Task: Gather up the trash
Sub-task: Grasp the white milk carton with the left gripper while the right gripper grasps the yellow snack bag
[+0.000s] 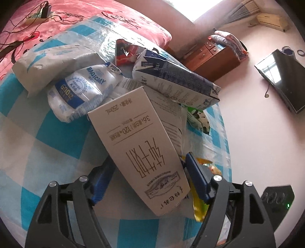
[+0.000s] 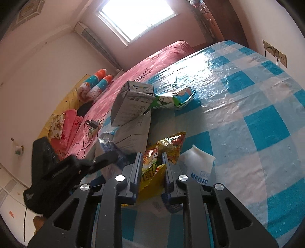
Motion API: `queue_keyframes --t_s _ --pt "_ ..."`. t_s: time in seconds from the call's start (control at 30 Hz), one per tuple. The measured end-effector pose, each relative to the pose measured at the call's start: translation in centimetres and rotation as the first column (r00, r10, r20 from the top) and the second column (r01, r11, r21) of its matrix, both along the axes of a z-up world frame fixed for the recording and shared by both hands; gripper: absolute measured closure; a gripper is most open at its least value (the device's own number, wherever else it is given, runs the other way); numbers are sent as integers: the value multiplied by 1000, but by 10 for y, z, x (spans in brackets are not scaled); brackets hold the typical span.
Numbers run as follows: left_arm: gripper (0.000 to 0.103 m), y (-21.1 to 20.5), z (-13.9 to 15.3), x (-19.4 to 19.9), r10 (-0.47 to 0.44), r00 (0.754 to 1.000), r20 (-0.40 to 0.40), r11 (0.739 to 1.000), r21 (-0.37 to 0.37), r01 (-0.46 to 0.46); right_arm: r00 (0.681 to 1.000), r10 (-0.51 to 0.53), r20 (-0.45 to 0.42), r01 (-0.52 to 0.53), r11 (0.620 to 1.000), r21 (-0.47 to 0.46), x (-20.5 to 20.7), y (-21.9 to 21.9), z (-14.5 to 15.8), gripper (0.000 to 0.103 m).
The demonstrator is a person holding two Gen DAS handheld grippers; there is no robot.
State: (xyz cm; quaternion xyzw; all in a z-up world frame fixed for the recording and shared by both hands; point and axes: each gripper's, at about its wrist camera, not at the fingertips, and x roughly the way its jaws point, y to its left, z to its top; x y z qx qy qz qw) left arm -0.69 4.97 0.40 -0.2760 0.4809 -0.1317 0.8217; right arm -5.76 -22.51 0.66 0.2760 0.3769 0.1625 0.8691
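My left gripper is shut on a white milk carton with gold lettering, held against a pile of trash on the blue-checked tablecloth. The pile holds a dark blue and white carton, a white MAGICWAY wrapper, a grey pouch, a red packet and a green wrapper. My right gripper is shut on a yellow snack bag. The left gripper's black body shows at left in the right wrist view, beside a grey carton and the green wrapper.
A white MAGIC wrapper lies right of my right gripper. A pink bed with cables and a charger lies beyond the table. A wooden dresser, a TV and a window stand around the room.
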Motion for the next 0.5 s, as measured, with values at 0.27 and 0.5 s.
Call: queue_keyframes --t_s 0.27,0.5 --pt "34 6 0 -8 8 1000 -4 1000 -18 -8 999 10 48 -10 1000 6 -21 1 16 82" --pt "37 19 -4 -19 5 1000 -10 999 -34 -5 998 11 57 -11 1000 -10 -29 6 26 82"
